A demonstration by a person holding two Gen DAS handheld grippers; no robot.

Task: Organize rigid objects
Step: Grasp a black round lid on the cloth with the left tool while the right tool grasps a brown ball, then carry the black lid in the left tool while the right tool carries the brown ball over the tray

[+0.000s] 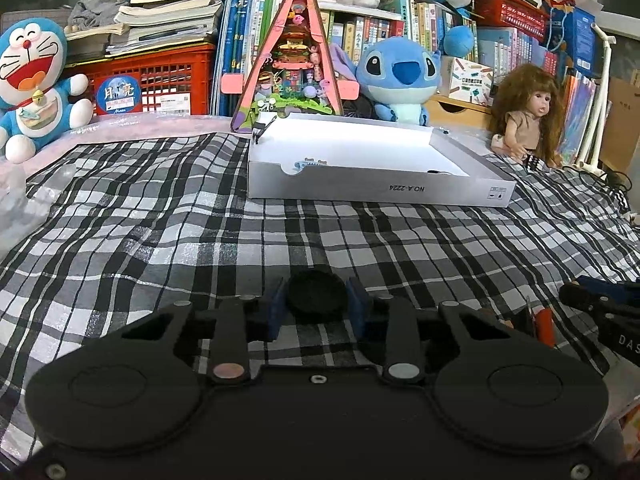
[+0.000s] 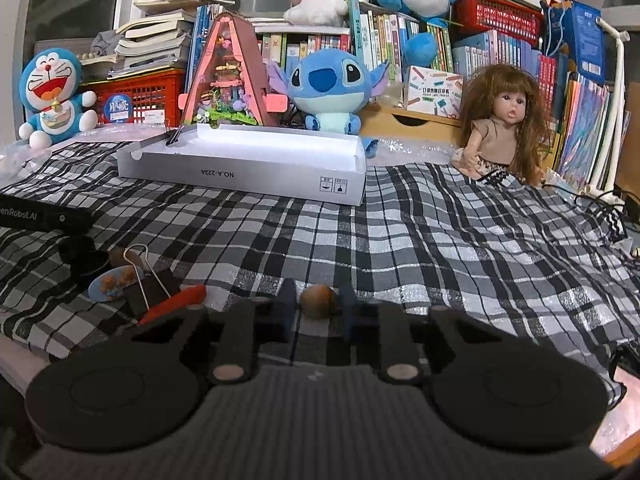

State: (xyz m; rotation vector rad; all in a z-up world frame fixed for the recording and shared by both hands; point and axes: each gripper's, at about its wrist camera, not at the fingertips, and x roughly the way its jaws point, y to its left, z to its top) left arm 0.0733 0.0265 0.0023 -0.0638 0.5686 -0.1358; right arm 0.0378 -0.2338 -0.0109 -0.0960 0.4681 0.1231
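Checked cloth (image 1: 160,216) covers the surface; white box (image 1: 376,188) at twelve o'clock, bookshelves (image 2: 384,40) behind. Left gripper (image 1: 316,306) clamps a black disc (image 1: 316,294); right gripper (image 2: 318,304) clamps a brown nut (image 2: 316,301).

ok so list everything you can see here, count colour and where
round cap: 1, black, between left pads
nut-like piece: 1, brown, between right pads
binder clip: 1, black, cloth, left of right gripper
tray box: 1, white, mid cloth
checked cloth: 1, black-white, table
cat plush: 1, blue-white, far left
alien plush: 1, blue, behind box
doll: 1, brown hair, far right
triangular toy house: 1, pink, behind box
left gripper: 1, black, shut on cap
right gripper: 1, black, shut on nut-like piece
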